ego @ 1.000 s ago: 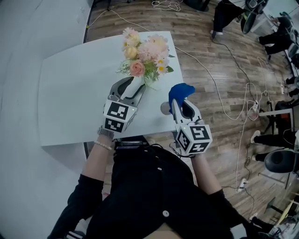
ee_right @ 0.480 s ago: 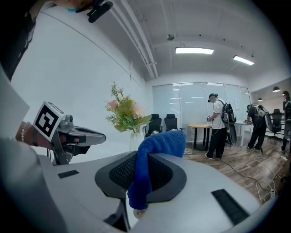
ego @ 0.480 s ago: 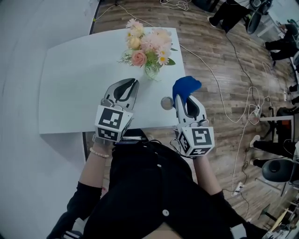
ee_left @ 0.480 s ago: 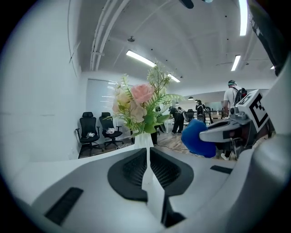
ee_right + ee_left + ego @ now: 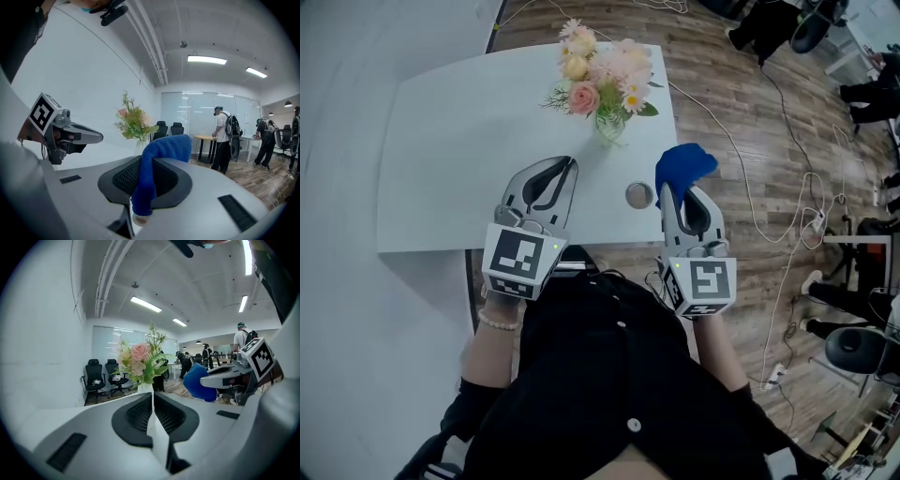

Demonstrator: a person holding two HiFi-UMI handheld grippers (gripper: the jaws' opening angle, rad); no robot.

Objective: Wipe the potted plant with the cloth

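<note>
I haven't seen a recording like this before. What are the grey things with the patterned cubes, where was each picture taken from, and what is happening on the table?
There is no robot here. A person holds a hand-operated pair of tongs in each hand, and the cubes with square markers are part of them. The head view comes from a camera on the person's head, looking steeply down. The two gripper views come from cameras riding on each pair of tongs, looking along the jaws. On the white table stands a bouquet of pink and cream flowers in a glass vase. The left tongs have just closed and hold nothing. The right tongs are clamped on a blue cloth, meant for wiping the plant. Neither touches the flowers.
</note>
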